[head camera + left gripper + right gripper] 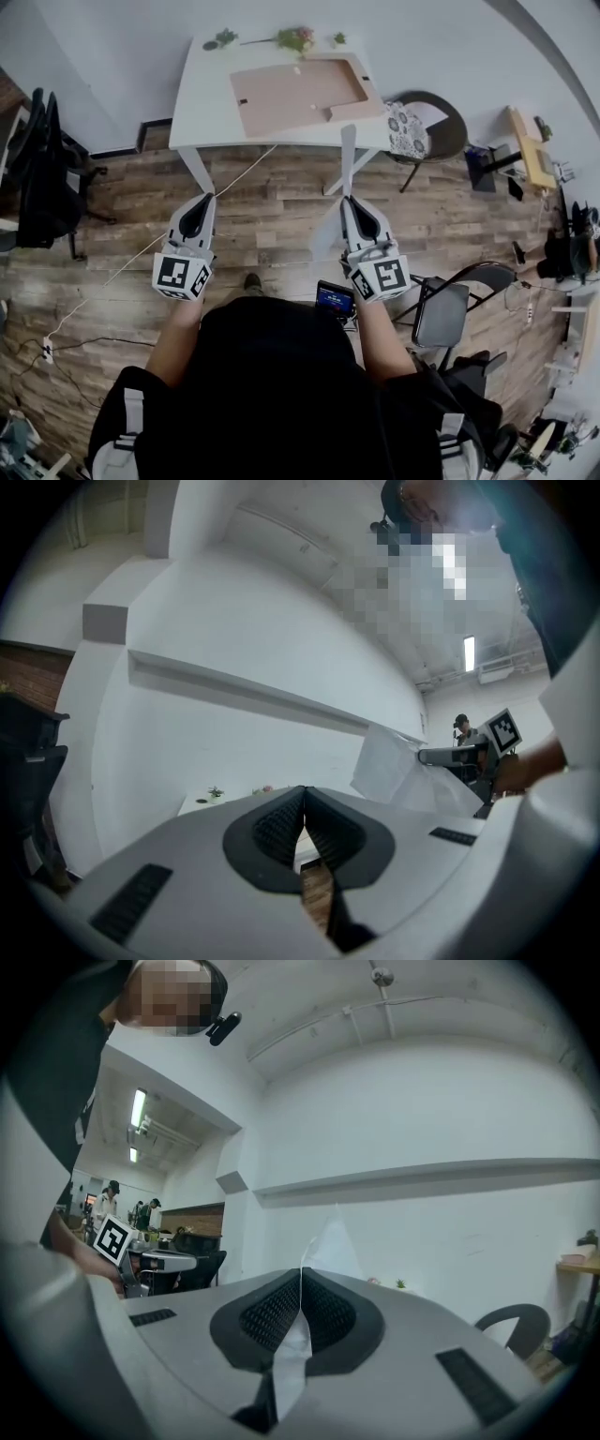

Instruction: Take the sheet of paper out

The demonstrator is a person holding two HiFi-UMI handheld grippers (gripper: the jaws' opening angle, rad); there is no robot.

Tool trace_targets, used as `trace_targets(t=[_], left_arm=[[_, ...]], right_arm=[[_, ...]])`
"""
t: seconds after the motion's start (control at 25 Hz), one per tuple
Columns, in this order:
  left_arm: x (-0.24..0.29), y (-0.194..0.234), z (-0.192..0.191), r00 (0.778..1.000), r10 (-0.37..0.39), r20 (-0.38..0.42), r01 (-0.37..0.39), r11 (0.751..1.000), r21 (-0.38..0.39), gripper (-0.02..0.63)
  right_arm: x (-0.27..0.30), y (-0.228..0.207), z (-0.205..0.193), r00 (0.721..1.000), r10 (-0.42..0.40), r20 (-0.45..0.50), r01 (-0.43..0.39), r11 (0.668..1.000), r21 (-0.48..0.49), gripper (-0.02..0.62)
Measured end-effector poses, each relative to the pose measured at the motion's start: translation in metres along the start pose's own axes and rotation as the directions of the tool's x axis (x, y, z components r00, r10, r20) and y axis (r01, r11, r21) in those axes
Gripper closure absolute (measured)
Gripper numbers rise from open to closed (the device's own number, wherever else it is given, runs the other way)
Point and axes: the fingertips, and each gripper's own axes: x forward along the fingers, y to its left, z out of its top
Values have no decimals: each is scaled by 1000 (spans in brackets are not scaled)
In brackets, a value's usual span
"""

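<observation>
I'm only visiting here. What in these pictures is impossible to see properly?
- Sheet of paper: the head view shows it edge-on, so any print is unseen. In the right gripper view, the right gripper covers its lower part.
- Small screen: head view, too small to read.
- Table: left gripper view, mostly hidden behind the left gripper.

I see small plants [296,38] along the desk's [206,103] far edge, a patterned cushion [407,129] on a round chair [448,133] off its right corner.
</observation>
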Motion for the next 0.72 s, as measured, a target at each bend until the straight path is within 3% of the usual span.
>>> trace_targets(t=[0.24,0.52,0.72], left_arm=[[-17,-59,17,1000,-25,14,24,1000,19,603],[-39,-138,16,1000,-23,-13,23,1000,-7,603],[-60,-161,7,999,-3,-41,2,1000,-16,603]], right_arm=[[-64,-7,4,1000,-2,15,3,1000,-24,578],[-160,-29,-28,998,-49,-38,49,999,0,578],[-188,-37,-33,999,-53,-9,54,998,43,578]])
